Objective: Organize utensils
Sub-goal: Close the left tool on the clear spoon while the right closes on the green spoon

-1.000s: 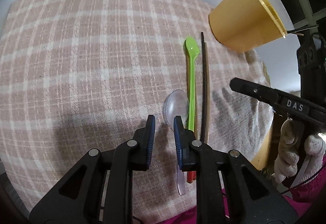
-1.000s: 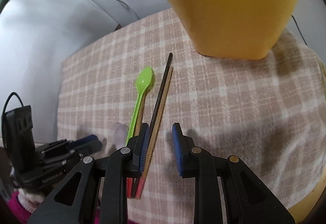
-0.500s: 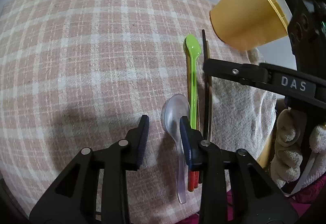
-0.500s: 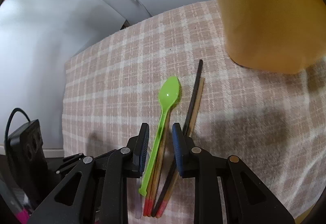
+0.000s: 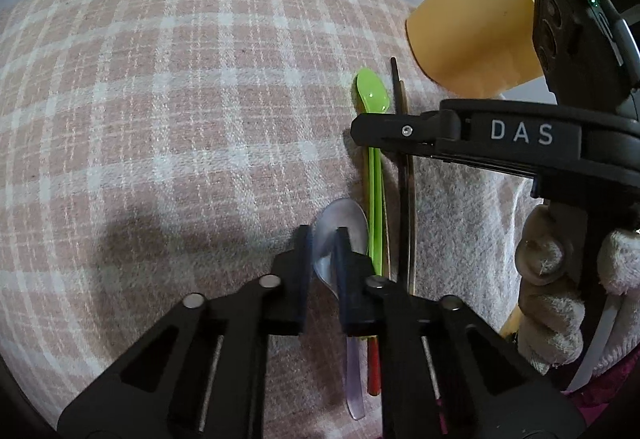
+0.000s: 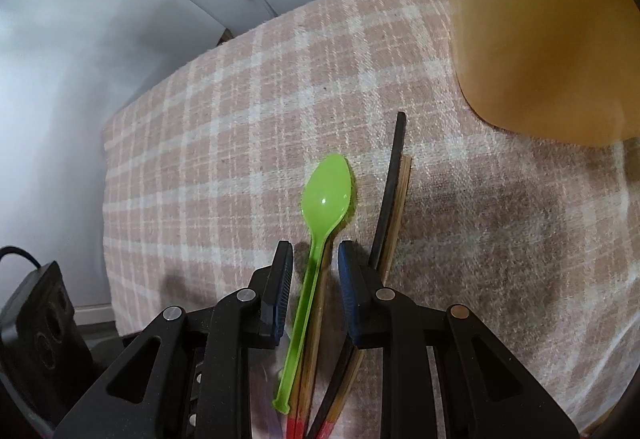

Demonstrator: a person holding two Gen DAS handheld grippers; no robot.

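A clear spoon (image 5: 340, 217) lies on the plaid cloth (image 5: 180, 119), beside a green spoon (image 5: 372, 95) and dark chopsticks (image 5: 407, 179). My left gripper (image 5: 323, 247) hangs low over the clear spoon's bowl. Its jaws are closing, with the bowl's left rim in the narrow gap and no visible pinch. My right gripper (image 6: 316, 263) straddles the green spoon (image 6: 326, 195) at its handle, with the pads apart from it. The chopsticks (image 6: 390, 195) lie just right of it. A yellow cup (image 5: 468, 39) holding wooden sticks stands at the back right.
One finger of the right gripper (image 5: 384, 131) crosses above the green spoon and chopsticks in the left wrist view, held by a gloved hand (image 5: 552, 279). The yellow cup (image 6: 532, 27) looms close. Red-tipped chopstick ends (image 5: 374, 371) reach the cloth's near edge.
Both grippers sank toward the utensils. The left widened, then narrowed at the clear spoon's bowl. The right slid left from the chopsticks to straddle the green spoon's handle.
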